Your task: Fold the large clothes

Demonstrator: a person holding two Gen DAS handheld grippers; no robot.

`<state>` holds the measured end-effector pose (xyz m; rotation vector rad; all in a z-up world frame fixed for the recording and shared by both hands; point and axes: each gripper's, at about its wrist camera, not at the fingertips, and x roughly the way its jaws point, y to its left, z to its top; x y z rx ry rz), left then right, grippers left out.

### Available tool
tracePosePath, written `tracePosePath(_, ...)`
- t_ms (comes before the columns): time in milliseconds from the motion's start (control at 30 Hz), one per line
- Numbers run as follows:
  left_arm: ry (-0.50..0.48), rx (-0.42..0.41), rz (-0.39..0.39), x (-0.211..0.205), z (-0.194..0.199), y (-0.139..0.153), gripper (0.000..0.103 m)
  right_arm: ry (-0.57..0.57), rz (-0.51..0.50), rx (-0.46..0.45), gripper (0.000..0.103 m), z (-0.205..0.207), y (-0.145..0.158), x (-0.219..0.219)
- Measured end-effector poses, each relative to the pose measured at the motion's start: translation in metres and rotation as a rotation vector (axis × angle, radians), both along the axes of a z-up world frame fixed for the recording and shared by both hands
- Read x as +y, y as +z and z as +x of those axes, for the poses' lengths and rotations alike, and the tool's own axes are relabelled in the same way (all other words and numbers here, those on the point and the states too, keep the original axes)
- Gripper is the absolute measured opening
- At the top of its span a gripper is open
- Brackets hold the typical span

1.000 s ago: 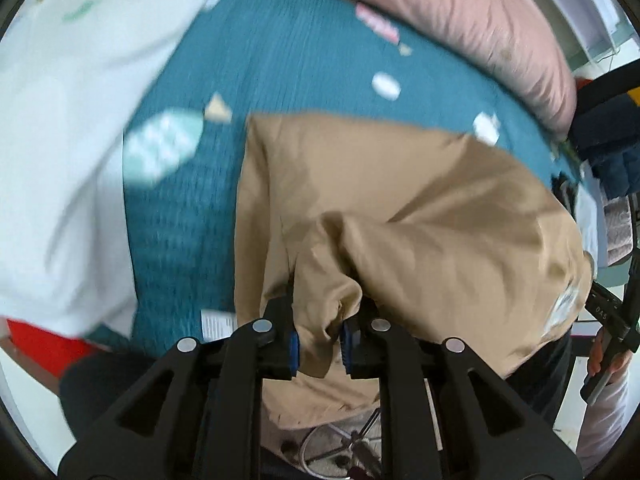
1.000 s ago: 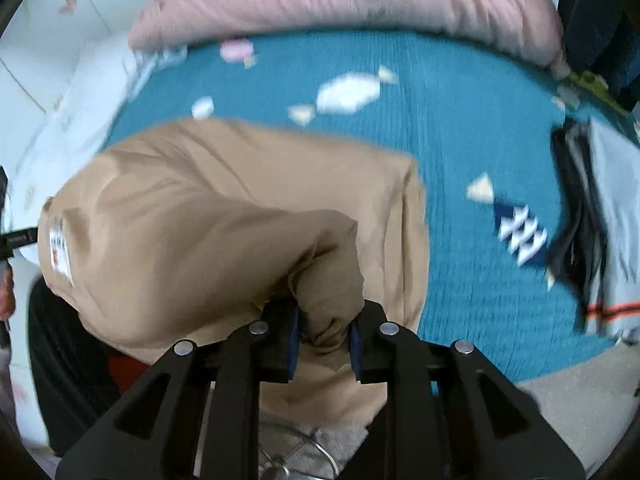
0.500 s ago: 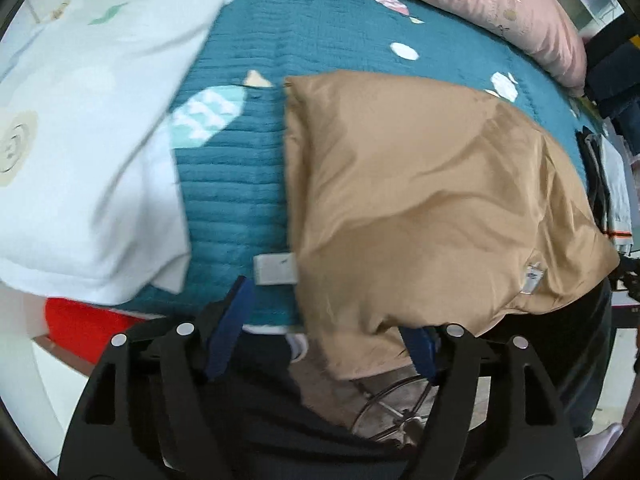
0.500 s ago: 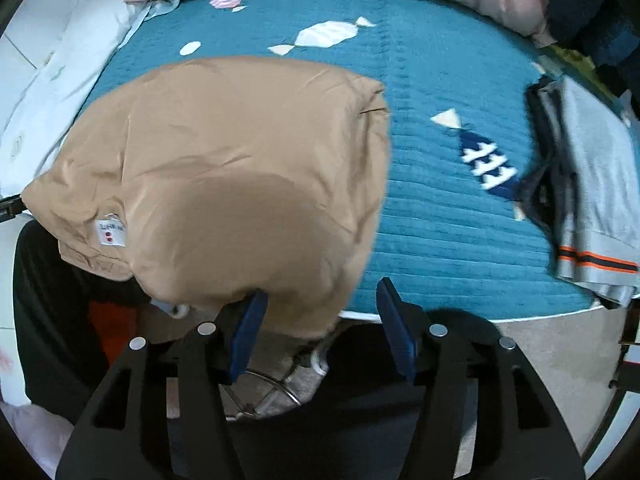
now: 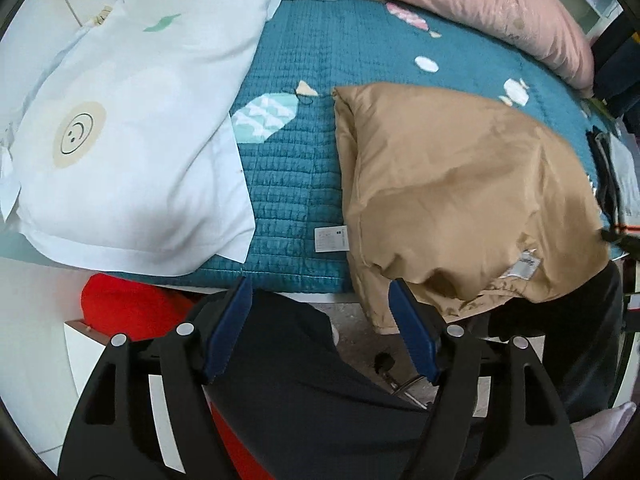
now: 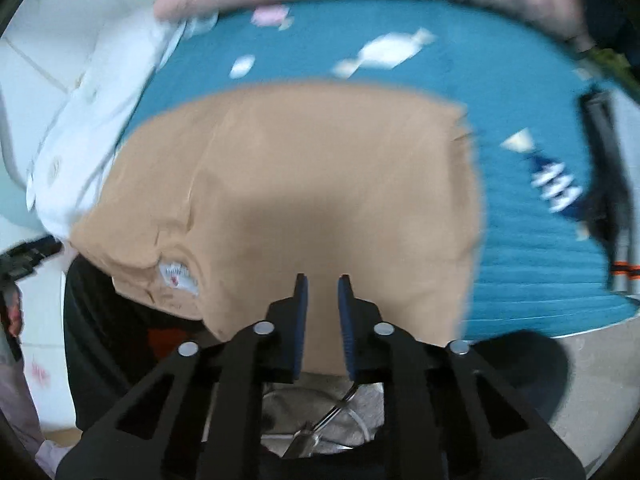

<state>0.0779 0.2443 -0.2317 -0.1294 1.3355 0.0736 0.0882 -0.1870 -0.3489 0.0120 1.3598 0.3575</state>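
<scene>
A tan garment (image 5: 460, 188) lies folded on the teal quilt (image 5: 304, 168), with its near edge hanging over the bed's front edge. It also shows in the right wrist view (image 6: 304, 184), blurred. My left gripper (image 5: 320, 300) is wide open and empty, just off the bed's edge at the garment's near left corner. My right gripper (image 6: 322, 292) hovers over the garment's near edge with its jaws narrowed to a small gap and nothing between them.
A white pillow (image 5: 120, 128) lies left of the garment and a pink pillow (image 5: 460, 0) at the back. Folded grey and black clothes (image 6: 612, 184) lie at the bed's right. A red item (image 5: 120, 304) and dark trousers (image 5: 300, 380) are below the bed edge.
Both grippers let go of the tan garment and drew back toward the bed's edge. The left one opened wide. The right one opened, then narrowed to a small gap.
</scene>
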Motion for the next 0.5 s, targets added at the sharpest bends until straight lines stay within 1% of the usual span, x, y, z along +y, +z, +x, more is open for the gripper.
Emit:
tracePosePath(67, 0.001, -0.027, -0.026, -0.004, 0.0, 0.006, 0.072, -0.005, -0.015, 0.05, 0.012, 0.0, -0.022, 0.011)
tracePosePath(133, 0.0, -0.045, -0.061, -0.009, 0.003, 0.01, 0.071, -0.027, -0.06, 0.075, 0.007, 0.001, -0.039, 0.014)
tracePosePath(167, -0.01, -0.059, -0.079, -0.013, 0.006, 0.012, 0.07, -0.038, -0.097, 0.072, 0.004, 0.002, -0.048, 0.012)
tracePosePath(200, -0.018, -0.072, -0.09, -0.018, 0.01, 0.013, 0.064, -0.065, -0.125, 0.079, 0.0, 0.004, -0.056, 0.006)
tracePosePath(267, -0.015, -0.069, -0.134, -0.025, 0.02, 0.007, 0.061, -0.12, -0.109, 0.109, 0.0, 0.008, -0.066, -0.009)
tracePosePath(333, -0.023, -0.059, -0.183, -0.034, 0.028, -0.004, 0.048, -0.191, -0.066, 0.134, 0.0, 0.011, -0.069, -0.029)
tracePosePath(400, -0.017, -0.022, -0.215, -0.046, 0.037, -0.026, 0.044, -0.221, -0.061, 0.12, 0.0, 0.012, -0.065, -0.038)
tracePosePath(433, -0.017, -0.005, -0.222, -0.05, 0.04, -0.035, 0.041, -0.228, -0.065, 0.112, 0.0, 0.012, -0.063, -0.04)
tracePosePath(467, -0.023, 0.02, -0.207, -0.056, 0.043, -0.051, 0.039, -0.236, -0.074, 0.102, 0.0, 0.012, -0.062, -0.042)
tracePosePath(500, -0.021, 0.049, -0.181, -0.06, 0.045, -0.066, 0.035, -0.236, -0.084, 0.097, 0.0, 0.012, -0.062, -0.043)
